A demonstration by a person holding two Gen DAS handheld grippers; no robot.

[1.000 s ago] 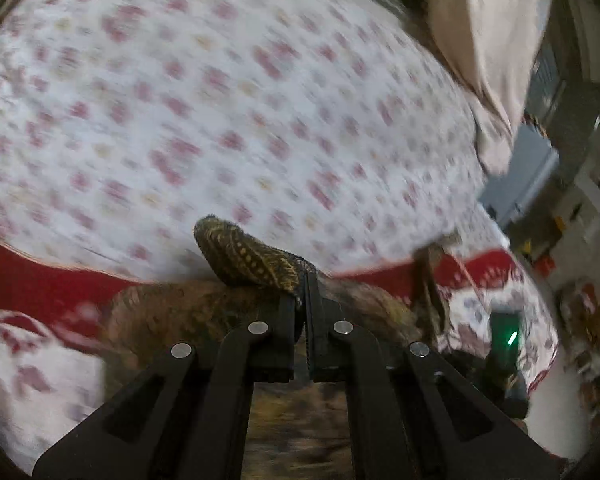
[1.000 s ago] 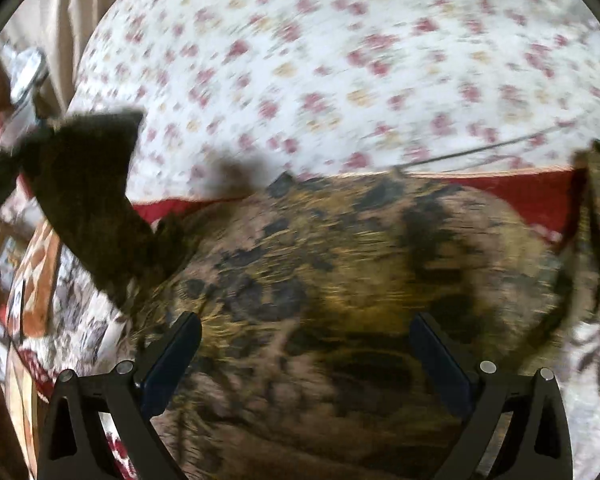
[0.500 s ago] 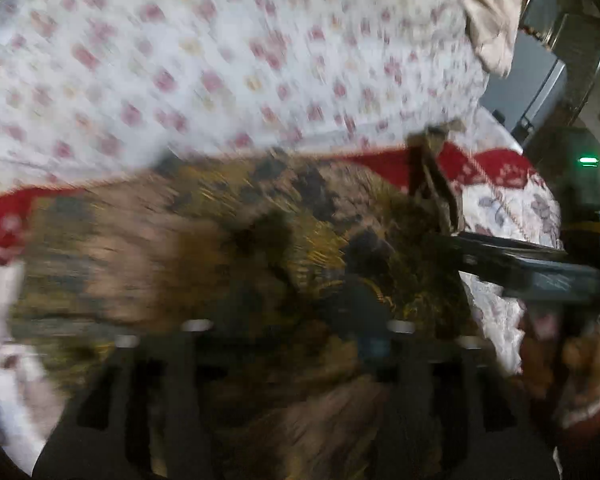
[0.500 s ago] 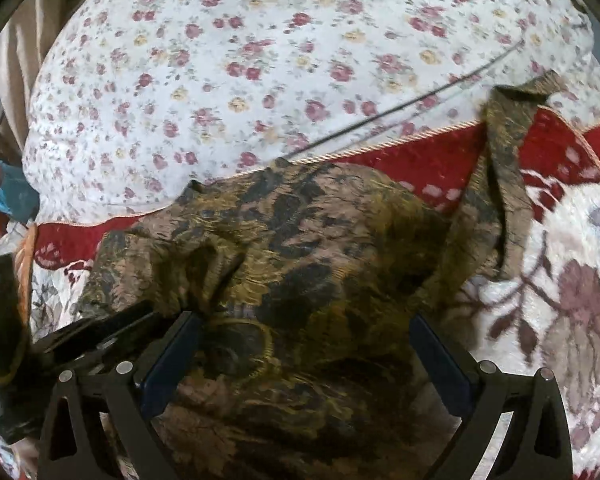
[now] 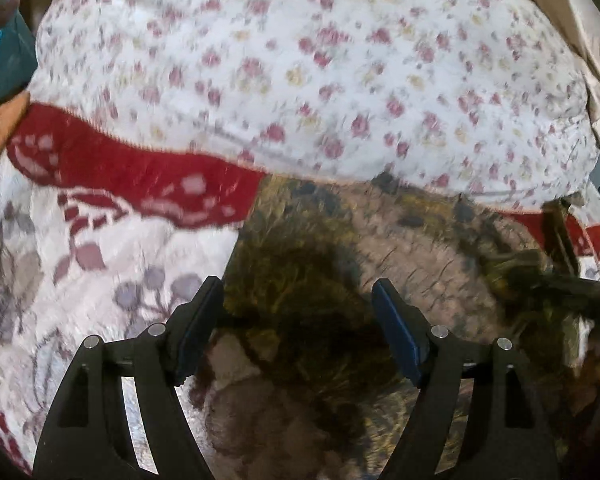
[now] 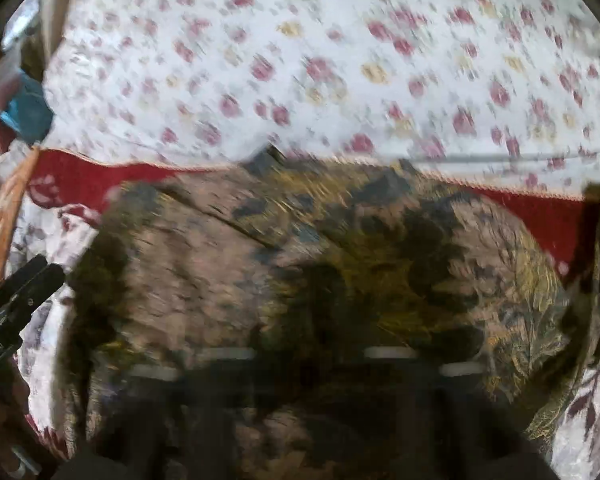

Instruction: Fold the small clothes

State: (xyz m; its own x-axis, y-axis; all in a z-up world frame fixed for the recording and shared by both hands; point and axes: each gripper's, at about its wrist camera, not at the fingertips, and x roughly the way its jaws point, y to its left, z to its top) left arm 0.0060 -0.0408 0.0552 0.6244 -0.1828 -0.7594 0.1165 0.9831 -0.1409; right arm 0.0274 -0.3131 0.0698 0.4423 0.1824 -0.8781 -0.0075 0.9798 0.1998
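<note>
A brown and olive patterned garment (image 5: pixel 380 264) lies bunched on the bedspread, just below a white flowered quilt. My left gripper (image 5: pixel 300 312) hangs over the garment's left part. Its jaws are wide and still opening, and the pads (image 5: pixel 204 312) touch nothing. In the right wrist view the garment (image 6: pixel 340 264) fills the middle. My right gripper (image 6: pixel 308 360) is a dark blur low over it, its jaws closing with cloth between them. Whether the pads press the cloth is lost in the blur. The left gripper (image 6: pixel 20 292) shows at that view's left edge.
The bedspread (image 5: pixel 100 264) is pale with a red band (image 5: pixel 140 172) and grey flowers. The white flowered quilt (image 5: pixel 300 72) bulges behind the garment. Beige cloth (image 5: pixel 588 40) hangs at the far right. A blue item (image 6: pixel 28 112) lies at the far left.
My left gripper let go of the garment's fold, opened wide and dropped toward the bed. My right gripper's jaws, wide before, are now drawn inward over the garment.
</note>
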